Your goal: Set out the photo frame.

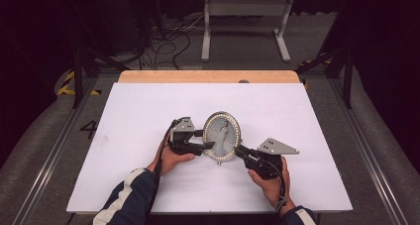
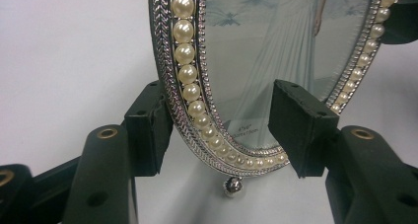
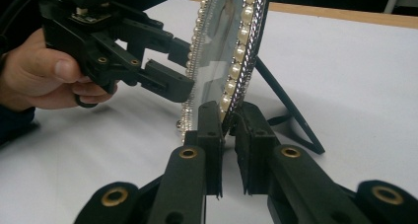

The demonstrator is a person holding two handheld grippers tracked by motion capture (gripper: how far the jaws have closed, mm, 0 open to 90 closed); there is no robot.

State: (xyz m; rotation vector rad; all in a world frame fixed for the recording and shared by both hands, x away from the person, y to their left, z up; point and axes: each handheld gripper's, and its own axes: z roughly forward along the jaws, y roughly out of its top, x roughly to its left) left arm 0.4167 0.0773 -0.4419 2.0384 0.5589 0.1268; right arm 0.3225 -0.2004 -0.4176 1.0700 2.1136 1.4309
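Observation:
An oval silver photo frame (image 1: 221,134) with a pearl border stands upright near the middle of the white table (image 1: 148,116), propped on its black back leg (image 3: 288,108). My left gripper (image 1: 208,145) is at the frame's lower left edge. In the left gripper view it (image 2: 224,130) is open, with its jaws on either side of the pearl rim (image 2: 190,76). My right gripper (image 1: 238,149) comes in from the lower right. In its own view it (image 3: 230,128) is shut on the frame's rim (image 3: 231,81). The left gripper (image 3: 180,68) and its hand (image 3: 44,71) show beyond.
A bare wooden strip (image 1: 208,76) runs along the table's far edge. On the floor beyond it stand a white metal stand (image 1: 245,22) and loose cables (image 1: 163,41). White tabletop extends on all sides of the frame.

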